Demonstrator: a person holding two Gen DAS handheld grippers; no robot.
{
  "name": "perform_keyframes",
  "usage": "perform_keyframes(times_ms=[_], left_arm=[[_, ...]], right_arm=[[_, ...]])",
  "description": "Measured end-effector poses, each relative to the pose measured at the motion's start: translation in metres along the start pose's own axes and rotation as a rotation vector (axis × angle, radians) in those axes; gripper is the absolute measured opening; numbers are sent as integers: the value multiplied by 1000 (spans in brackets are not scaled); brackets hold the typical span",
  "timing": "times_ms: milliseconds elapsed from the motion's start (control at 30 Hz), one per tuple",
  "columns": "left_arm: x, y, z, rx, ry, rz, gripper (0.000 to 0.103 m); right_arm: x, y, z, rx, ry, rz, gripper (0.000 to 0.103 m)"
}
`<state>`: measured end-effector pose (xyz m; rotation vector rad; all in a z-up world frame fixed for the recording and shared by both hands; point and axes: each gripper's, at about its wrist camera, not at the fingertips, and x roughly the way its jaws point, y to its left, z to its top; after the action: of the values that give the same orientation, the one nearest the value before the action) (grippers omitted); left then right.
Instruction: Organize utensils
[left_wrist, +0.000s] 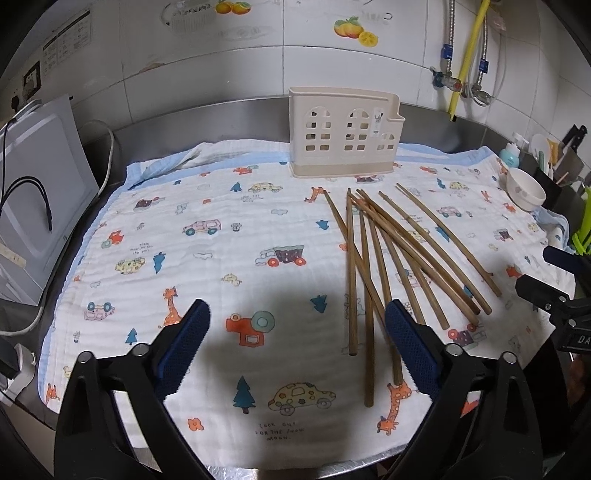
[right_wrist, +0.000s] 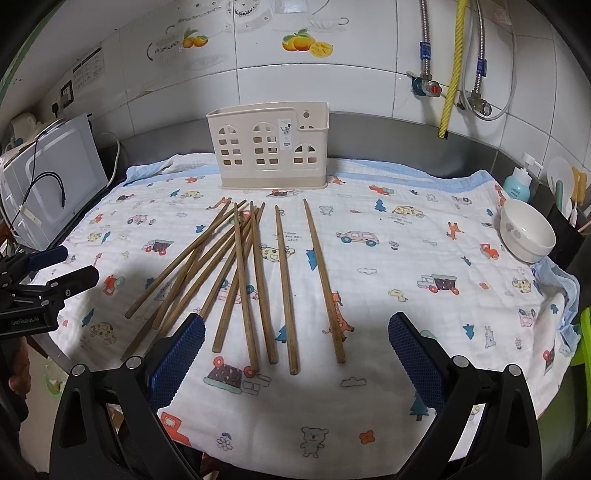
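Note:
Several brown wooden chopsticks lie loose and partly crossed on a white cloth printed with cars and giraffes. They also show in the right wrist view. A beige plastic utensil holder with window cut-outs stands upright at the back of the cloth, also in the right wrist view. My left gripper is open and empty, low over the cloth, left of the chopsticks. My right gripper is open and empty, with the near chopstick ends between its fingers. Each gripper shows at the edge of the other's view.
A white appliance with cables stands at the left. A white bowl sits at the cloth's right edge, with a blue bottle and a dark rack of utensils behind. Pipes run down the tiled wall.

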<state>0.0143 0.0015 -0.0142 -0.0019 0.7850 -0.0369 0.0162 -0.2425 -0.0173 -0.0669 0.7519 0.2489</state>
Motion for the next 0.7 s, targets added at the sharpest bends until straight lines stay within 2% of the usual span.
perform_keyframes(times_ms=[133, 300, 533, 667, 700], left_arm=[[5, -1, -1, 12, 20, -10, 83], [11, -11, -5, 57, 40, -61, 72], [28, -19, -7, 68, 66, -85, 71], [36, -20, -7, 70, 72, -87, 71], [38, -21, -7, 73, 75, -86, 68]], right_arm=[[2, -3, 0, -2, 4, 2, 96], [6, -6, -4, -1, 11, 9, 96], [16, -10, -10, 10, 33, 9, 94], [22, -14, -11, 23, 44, 14, 89], [24, -15, -11, 25, 50, 16, 86]])
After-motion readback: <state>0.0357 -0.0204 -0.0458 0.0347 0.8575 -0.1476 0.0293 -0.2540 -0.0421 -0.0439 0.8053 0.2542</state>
